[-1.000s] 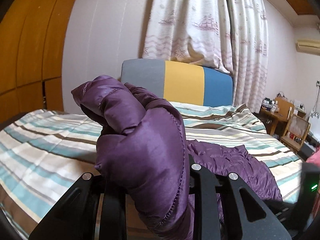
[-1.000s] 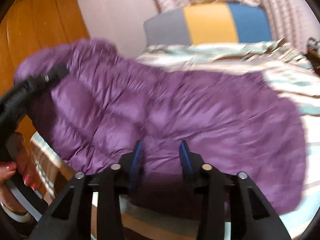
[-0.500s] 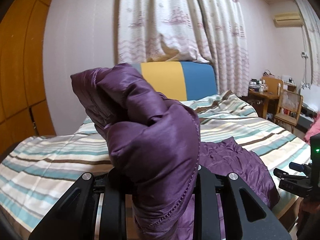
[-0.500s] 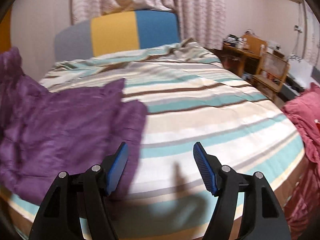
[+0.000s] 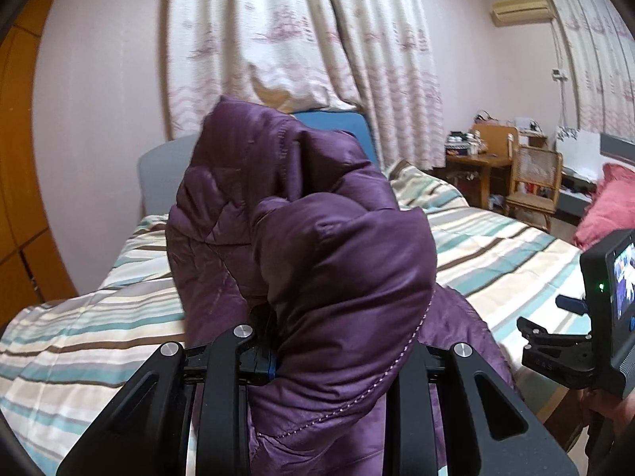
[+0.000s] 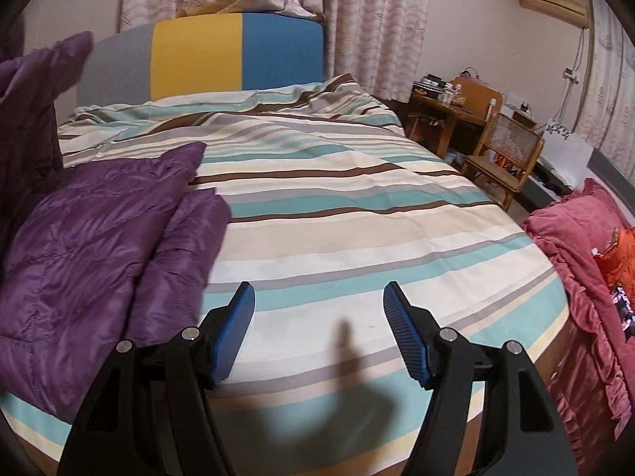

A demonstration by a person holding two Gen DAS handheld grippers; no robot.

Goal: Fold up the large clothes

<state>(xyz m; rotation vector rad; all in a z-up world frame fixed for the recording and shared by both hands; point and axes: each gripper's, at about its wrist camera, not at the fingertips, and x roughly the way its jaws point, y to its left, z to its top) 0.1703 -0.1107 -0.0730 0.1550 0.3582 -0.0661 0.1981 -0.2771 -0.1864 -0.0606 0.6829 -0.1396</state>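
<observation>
A purple quilted puffer jacket [image 5: 309, 261] fills the middle of the left wrist view. My left gripper [image 5: 333, 357] is shut on a bunched part of it and holds it up above the striped bed [image 5: 99, 317]; the fingertips are hidden by the fabric. In the right wrist view the rest of the jacket [image 6: 99, 246] lies on the bed's left side and rises at the far left. My right gripper [image 6: 319, 325] is open and empty over the striped bedcover [image 6: 357, 206], to the right of the jacket. It also shows at the right edge of the left wrist view [image 5: 563, 341].
A grey, yellow and blue headboard [image 6: 206, 55] stands behind the bed, with curtains [image 6: 377, 20] above. A wooden desk [image 6: 444, 115] and chair [image 6: 504, 154] stand at the back right. A red ruffled cloth pile [image 6: 579, 277] lies beside the bed on the right.
My right gripper let go of the jacket, opened and swung right over the bare bedcover. My left gripper kept hold of the jacket and turned right, with the bunched fabric raised higher.
</observation>
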